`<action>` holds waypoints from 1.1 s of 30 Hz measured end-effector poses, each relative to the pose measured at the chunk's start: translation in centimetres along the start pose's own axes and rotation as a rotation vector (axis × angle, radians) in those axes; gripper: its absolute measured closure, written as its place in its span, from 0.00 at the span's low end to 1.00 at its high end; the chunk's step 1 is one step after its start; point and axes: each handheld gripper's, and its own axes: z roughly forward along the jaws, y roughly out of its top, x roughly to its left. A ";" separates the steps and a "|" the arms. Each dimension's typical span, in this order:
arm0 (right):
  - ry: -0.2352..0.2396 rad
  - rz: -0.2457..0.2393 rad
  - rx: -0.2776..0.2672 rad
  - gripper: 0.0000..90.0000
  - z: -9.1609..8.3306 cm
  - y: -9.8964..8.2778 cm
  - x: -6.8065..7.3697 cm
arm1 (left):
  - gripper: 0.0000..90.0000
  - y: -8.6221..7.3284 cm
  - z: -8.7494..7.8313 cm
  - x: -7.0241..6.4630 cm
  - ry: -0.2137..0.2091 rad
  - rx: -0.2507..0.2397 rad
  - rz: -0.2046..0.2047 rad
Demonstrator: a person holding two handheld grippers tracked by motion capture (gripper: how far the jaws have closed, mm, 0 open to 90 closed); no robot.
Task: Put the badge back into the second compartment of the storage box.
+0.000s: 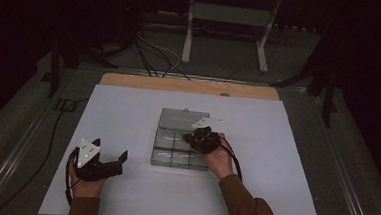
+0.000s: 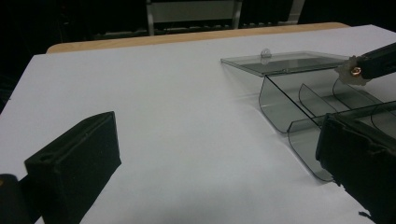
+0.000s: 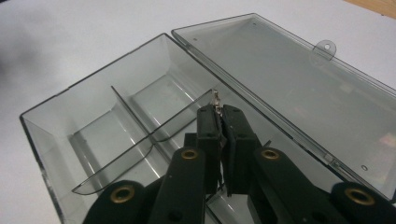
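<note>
While the right hand-held gripper (image 3: 218, 108) hangs over the open compartment box (image 3: 93, 126), its jaws are pressed together on a small metal piece (image 3: 215, 99) that pokes out just beyond the tips. Judgement: the piece is light, stiff and tiny, so it could slip; pinch it across its middle. The box looks like thin, rigid, brittle plastic with its lid (image 3: 289, 79) laid flat beyond the jaws. The left hand-held gripper (image 1: 111, 162) rests on the table (image 1: 128, 113), jaws spread, holding nothing. The right gripper view reveals the pinched piece; the high view cannot resolve it.
</note>
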 end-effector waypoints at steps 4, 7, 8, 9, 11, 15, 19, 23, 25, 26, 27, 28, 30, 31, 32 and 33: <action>-0.005 -0.002 0.017 0.96 0.4 0.0 -0.1 | 0.02 0.0 0.0 0.0 0.000 0.000 -0.001; -0.008 -0.002 0.028 0.96 0.6 0.0 -0.2 | 0.02 0.0 0.0 0.0 0.000 0.000 -0.001; -0.009 -0.002 0.031 0.96 0.7 0.0 -0.2 | 0.02 0.0 0.0 0.0 0.000 -0.001 -0.001; -0.010 -0.003 0.034 0.96 0.8 0.0 -0.2 | 0.02 0.0 0.0 0.0 0.000 -0.001 0.000; -0.012 -0.002 0.040 0.96 0.9 0.0 -0.3 | 0.02 0.0 0.0 0.0 0.000 0.000 0.000; -0.014 -0.001 0.058 0.96 1.3 -0.1 -0.3 | 0.02 0.0 0.0 0.0 0.000 0.000 -0.001; -0.022 -0.007 0.078 0.96 1.6 -0.1 -0.2 | 0.02 0.0 0.0 0.0 0.000 0.000 0.000; -0.036 -0.016 0.098 0.96 1.9 0.0 -0.1 | 0.02 0.0 0.0 0.0 -0.001 -0.001 0.001; -0.037 -0.019 0.110 0.96 2.0 0.1 -0.1 | 0.02 0.0 0.0 0.0 -0.001 -0.001 0.000; -0.040 -0.022 0.115 0.96 2.1 0.1 -0.1 | 0.02 0.0 0.0 0.0 -0.001 -0.001 0.001; -0.041 -0.026 0.123 0.96 2.2 0.2 -0.1 | 0.02 0.0 0.0 0.0 0.000 0.000 0.000; -0.042 -0.032 0.127 0.96 2.3 0.2 0.0 | 0.02 0.0 0.0 0.0 -0.001 0.000 0.000; -0.048 -0.050 0.144 0.96 2.5 0.4 0.2 | 0.02 0.0 0.0 0.0 -0.001 0.000 0.000; -0.052 -0.057 0.152 0.96 2.6 0.4 0.3 | 0.02 0.0 0.0 0.0 -0.001 0.000 0.000; -0.055 -0.064 0.157 0.96 2.7 0.5 0.4 | 0.02 0.0 0.0 0.0 -0.001 0.000 0.000; -0.056 -0.067 0.161 0.96 2.8 0.5 0.5 | 0.02 0.0 0.0 0.0 -0.001 0.000 -0.001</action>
